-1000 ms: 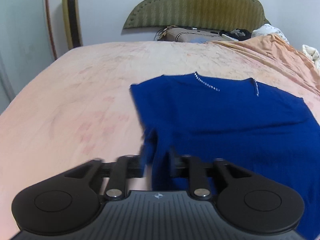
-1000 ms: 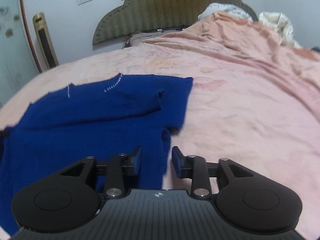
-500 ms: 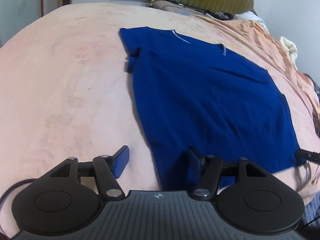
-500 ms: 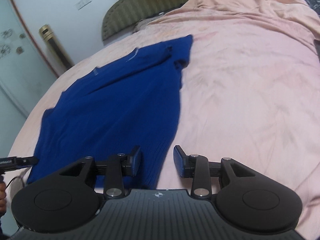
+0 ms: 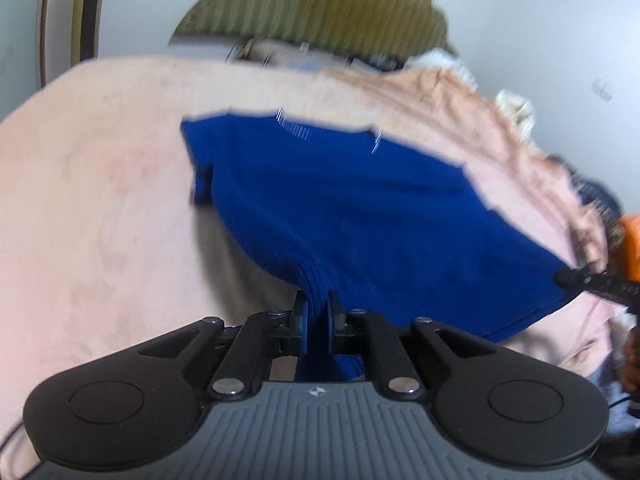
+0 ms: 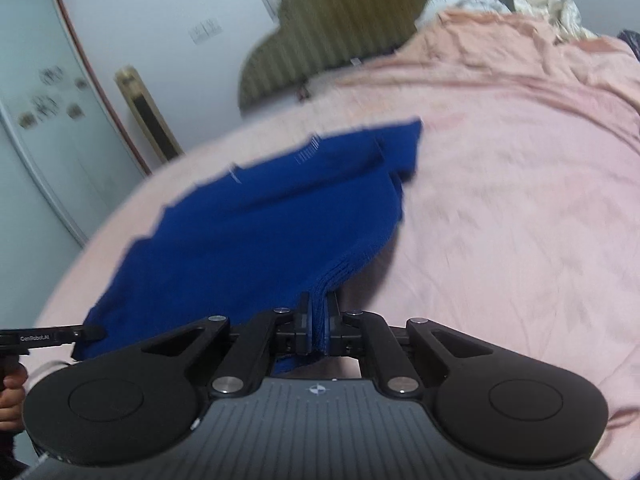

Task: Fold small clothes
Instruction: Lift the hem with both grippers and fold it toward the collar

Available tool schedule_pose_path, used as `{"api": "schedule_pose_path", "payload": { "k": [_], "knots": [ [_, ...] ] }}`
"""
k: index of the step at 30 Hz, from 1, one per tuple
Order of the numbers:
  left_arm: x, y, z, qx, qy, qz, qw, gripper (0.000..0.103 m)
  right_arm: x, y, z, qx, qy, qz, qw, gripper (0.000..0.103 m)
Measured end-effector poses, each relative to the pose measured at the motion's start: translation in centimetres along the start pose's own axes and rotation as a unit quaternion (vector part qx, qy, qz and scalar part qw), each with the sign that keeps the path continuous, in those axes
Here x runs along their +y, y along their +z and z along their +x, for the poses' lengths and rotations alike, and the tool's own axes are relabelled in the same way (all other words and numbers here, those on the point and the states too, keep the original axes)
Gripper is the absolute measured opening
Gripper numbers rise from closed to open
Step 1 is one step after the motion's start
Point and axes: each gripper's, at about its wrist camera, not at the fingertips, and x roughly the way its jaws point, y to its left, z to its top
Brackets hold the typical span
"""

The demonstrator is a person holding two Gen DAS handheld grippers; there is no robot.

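Observation:
A blue knit top (image 5: 360, 208) lies on a pink bed, neckline with white trim toward the headboard. My left gripper (image 5: 318, 314) is shut on its ribbed hem at the near left corner and lifts that corner off the bed. My right gripper (image 6: 319, 322) is shut on the hem at the near right corner of the blue top (image 6: 248, 232), also raised. The right gripper's tip shows at the right of the left wrist view (image 5: 576, 280). The left gripper's tip shows at the left of the right wrist view (image 6: 52, 336). Both views are blurred.
The pink bedspread (image 5: 100, 208) spreads wide to the left and to the right (image 6: 520, 220). An olive headboard (image 5: 316, 4) stands at the far end, with rumpled bedding (image 6: 548, 4) at the far right. A gold standing unit (image 6: 146, 116) is by the wall.
Both grippers were open at the hem half a second ago; now each has shut on a hem corner and lifted it, so the near edge of the top hangs above the bed.

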Motion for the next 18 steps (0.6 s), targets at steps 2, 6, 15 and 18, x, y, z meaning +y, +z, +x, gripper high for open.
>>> {"api": "schedule_pose_path", "payload": {
  "k": [2,6,15,18],
  "knots": [
    [-0.2,0.5,-2.0,-0.023,-0.011,0.006,0.9997,0.008,0.4,0.9,-1.4,-0.012,0.017,-0.003,1.0,0.008],
    [-0.4,1.1,-5.6,-0.032,-0.038,0.011,0.9987,0.008,1.2,2.1,-4.7,-0.031,0.05,-0.012,0.998,0.008],
    [-1.1,0.8,-5.8,0.004,-0.051,0.029,0.9983,0.008,2.4,1.9,-8.8,0.008,0.072,-0.025,0.997,0.008],
    [-0.5,2.0,-5.1,-0.003,-0.056,0.008,0.9984,0.008,1.7,2.2,-7.8,0.011,0.07,-0.004,0.998,0.008]
  ]
}}
